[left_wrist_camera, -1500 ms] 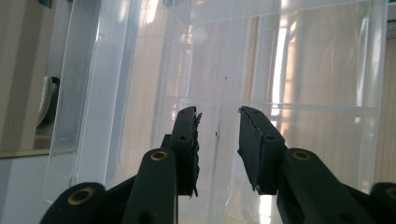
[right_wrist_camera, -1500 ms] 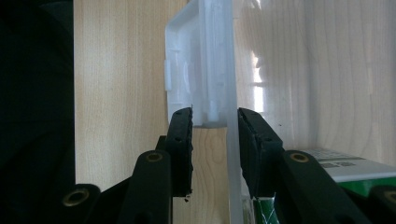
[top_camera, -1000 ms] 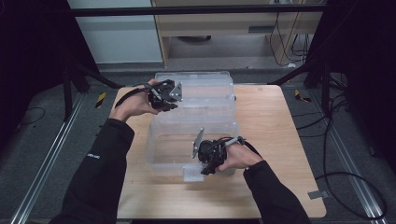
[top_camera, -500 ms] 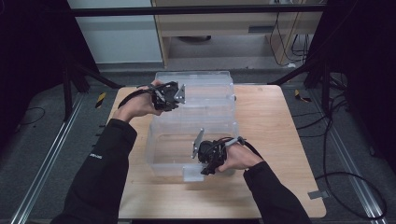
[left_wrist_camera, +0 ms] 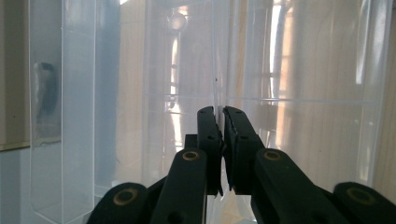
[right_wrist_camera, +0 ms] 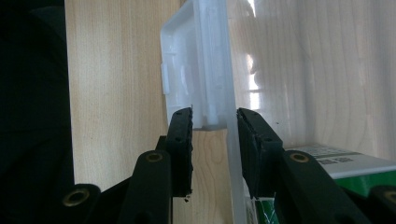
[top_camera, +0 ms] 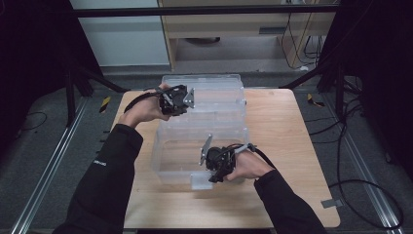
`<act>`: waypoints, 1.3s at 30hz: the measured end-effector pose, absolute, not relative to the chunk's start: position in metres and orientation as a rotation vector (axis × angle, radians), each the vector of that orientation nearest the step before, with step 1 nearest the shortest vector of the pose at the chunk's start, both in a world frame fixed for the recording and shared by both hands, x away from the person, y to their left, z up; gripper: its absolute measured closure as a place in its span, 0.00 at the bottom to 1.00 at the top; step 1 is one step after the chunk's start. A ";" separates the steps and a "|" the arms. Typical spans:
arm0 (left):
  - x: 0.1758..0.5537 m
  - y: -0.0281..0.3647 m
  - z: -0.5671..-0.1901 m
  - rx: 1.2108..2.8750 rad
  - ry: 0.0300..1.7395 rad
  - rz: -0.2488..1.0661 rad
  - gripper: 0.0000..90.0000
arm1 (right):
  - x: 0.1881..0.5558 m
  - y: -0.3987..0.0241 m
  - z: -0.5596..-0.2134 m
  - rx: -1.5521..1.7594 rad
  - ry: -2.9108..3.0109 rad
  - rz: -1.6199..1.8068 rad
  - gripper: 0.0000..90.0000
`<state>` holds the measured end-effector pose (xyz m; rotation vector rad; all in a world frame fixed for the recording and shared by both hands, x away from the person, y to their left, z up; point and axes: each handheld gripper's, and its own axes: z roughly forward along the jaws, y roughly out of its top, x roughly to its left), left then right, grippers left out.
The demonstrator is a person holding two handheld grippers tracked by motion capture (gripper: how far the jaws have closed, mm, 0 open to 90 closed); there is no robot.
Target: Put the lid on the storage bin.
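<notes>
A clear plastic storage box point(top_camera: 163, 146) lies open on the wooden table point(top_camera: 287, 136), its lid point(top_camera: 219, 95) folded back toward the far side. My left gripper point(top_camera: 187, 103) is at the lid's left end. In the left gripper view it point(left_wrist_camera: 220, 114) is shut on a thin clear edge of the lid point(left_wrist_camera: 215, 70). My right gripper point(top_camera: 210, 175) is at the box's front wall. In the right gripper view it point(right_wrist_camera: 215, 116) closes around the white front latch point(right_wrist_camera: 196, 60) and the wall beside it.
A green and white labelled pack point(right_wrist_camera: 336, 163) shows through the box wall beside the right jaw. Bare wood point(right_wrist_camera: 116, 70) lies in front of the box. Black frame posts and cables surround the table, with a cabinet point(top_camera: 243, 29) behind it.
My left gripper has shifted slightly to the right along the lid. The right gripper has stayed at the front latch.
</notes>
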<state>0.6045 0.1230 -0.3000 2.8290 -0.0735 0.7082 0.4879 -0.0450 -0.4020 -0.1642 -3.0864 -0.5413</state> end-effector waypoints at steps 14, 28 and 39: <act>0.595 0.123 -0.296 2.802 -0.062 0.683 0.97 | 0.486 -0.044 -0.402 -0.162 -3.098 -0.533 0.75; 0.580 0.123 -0.293 2.788 -0.077 0.726 0.97 | 0.484 -0.043 -0.402 -0.164 -3.108 -0.524 0.75; 0.564 0.124 -0.292 2.766 -0.063 0.738 0.97 | 0.484 -0.047 -0.403 -0.193 -3.104 -0.573 0.75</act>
